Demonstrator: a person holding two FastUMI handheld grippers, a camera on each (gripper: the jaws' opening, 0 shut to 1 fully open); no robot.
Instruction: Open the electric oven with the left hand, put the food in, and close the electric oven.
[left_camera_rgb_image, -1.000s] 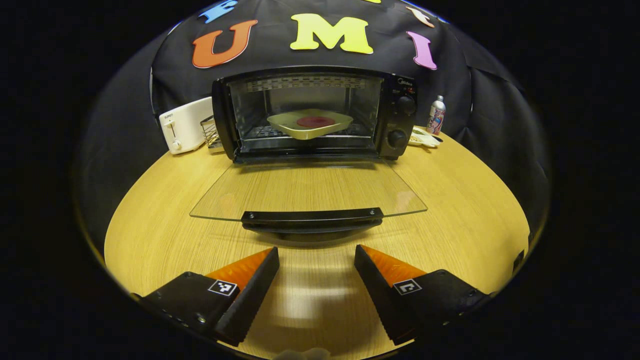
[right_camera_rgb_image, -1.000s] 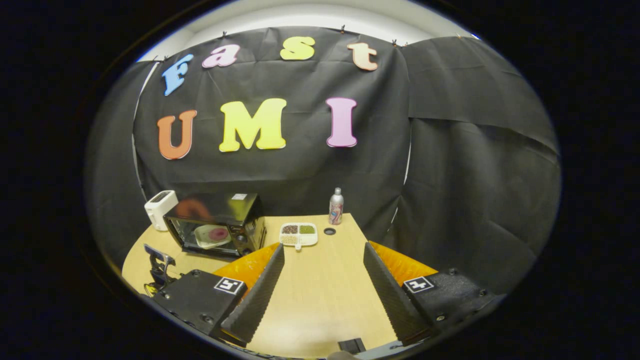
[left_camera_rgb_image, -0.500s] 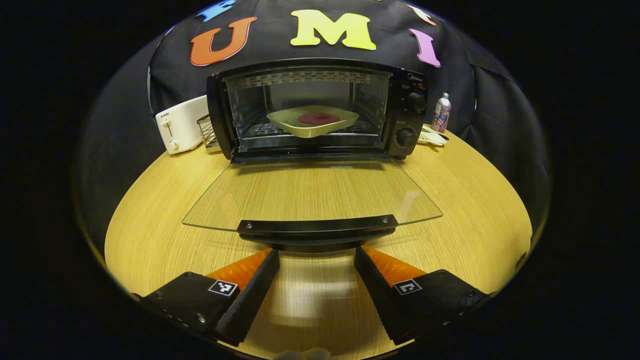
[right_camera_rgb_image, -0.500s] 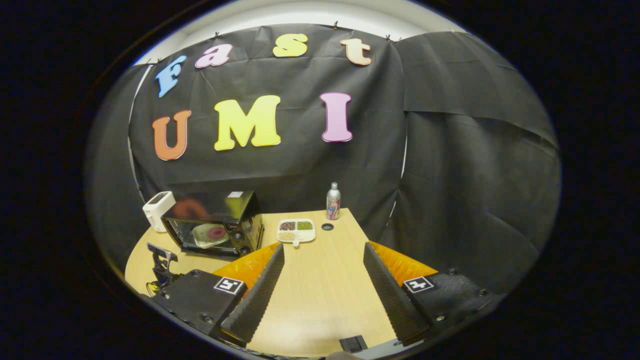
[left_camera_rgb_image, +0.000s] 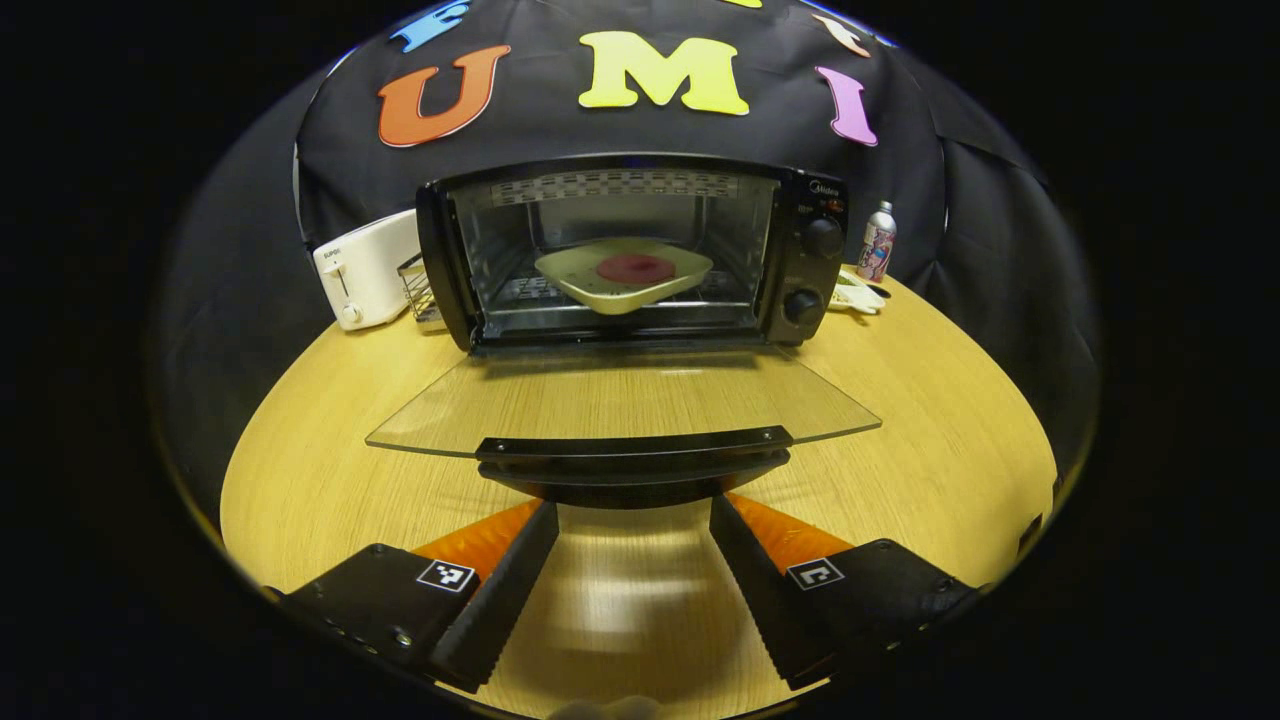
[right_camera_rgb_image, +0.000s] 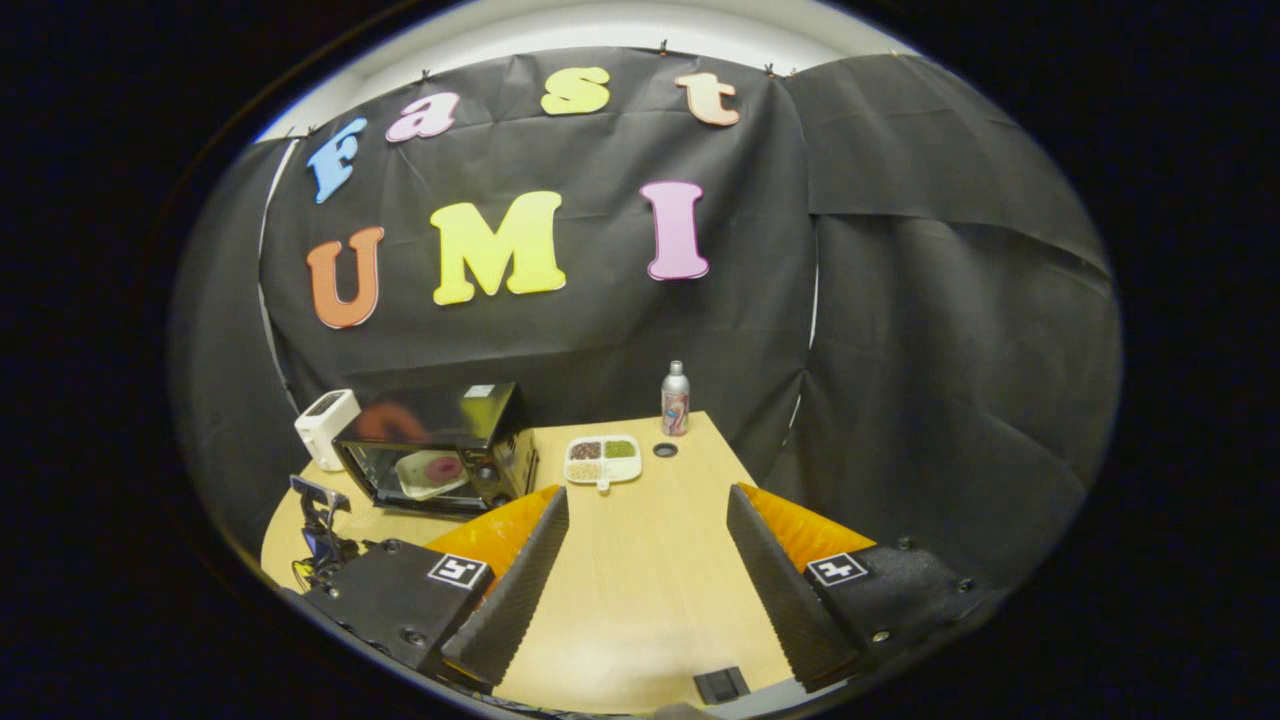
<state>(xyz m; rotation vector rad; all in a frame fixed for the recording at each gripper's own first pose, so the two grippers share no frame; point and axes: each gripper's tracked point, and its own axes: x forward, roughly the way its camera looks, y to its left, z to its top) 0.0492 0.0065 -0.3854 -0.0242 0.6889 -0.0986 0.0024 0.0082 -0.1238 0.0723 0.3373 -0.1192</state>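
Both left gripper (left_camera_rgb_image: 632, 515) jaws spread under door handle (left_camera_rgb_image: 633, 447).

Against a second ago, the left gripper (left_camera_rgb_image: 633, 520) sits closer to the oven's door handle (left_camera_rgb_image: 634, 455): then a strip of bare worktop (left_camera_rgb_image: 300, 460) lay between its fingertips and the handle, now the tips reach just under the handle's front edge. The glass door (left_camera_rgb_image: 620, 398) looks flatter and thinner than half a second ago, so the gripper is lower relative to the handle. In the right gripper view, the oven (right_camera_rgb_image: 432, 445) has shifted slightly rightward.
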